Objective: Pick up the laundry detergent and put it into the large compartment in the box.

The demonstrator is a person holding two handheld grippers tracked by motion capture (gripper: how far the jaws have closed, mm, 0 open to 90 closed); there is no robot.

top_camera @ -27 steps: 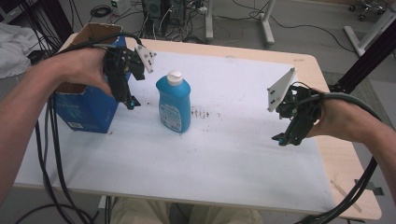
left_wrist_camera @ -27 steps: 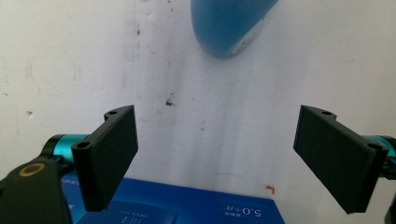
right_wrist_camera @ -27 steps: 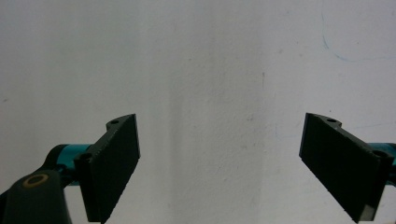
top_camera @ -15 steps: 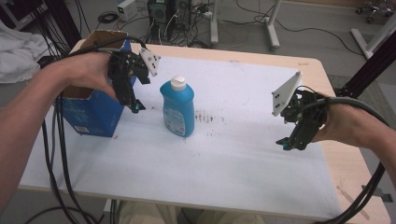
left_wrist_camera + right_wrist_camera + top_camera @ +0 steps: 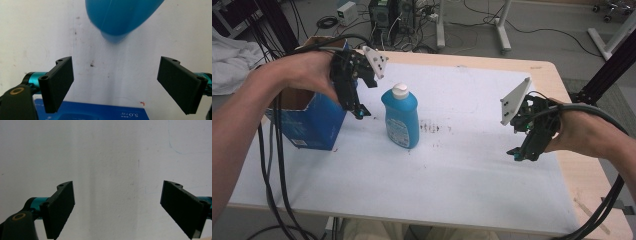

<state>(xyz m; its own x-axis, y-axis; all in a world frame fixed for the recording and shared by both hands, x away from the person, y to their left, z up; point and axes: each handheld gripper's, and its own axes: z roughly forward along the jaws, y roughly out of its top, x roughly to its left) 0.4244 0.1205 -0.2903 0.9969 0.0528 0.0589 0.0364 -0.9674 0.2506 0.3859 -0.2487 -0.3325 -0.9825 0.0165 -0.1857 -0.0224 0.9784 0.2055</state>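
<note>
A blue bottle (image 5: 401,117) with a white cap stands upright on the white table cover (image 5: 452,165), left of centre. An open blue cardboard box (image 5: 309,122) stands at the left. My left gripper (image 5: 360,113) hangs open and empty between the box and the bottle, jaws pointing down. In the left gripper view the bottle (image 5: 120,17) lies ahead of the wide-apart jaws and the blue box (image 5: 95,112) sits below them. My right gripper (image 5: 517,154) is open over bare table at the right; its own view has only white cover (image 5: 115,170) between the jaws.
Dark smudges (image 5: 432,126) mark the cover right of the bottle. The wooden table edge (image 5: 592,185) shows at the right. Black cables (image 5: 272,170) trail down off the left side. Floor clutter and stands lie beyond the far edge.
The whole scene has shifted slightly in view. My left gripper stays by the box and bottle, and the right gripper holds at the right; both remain open.
</note>
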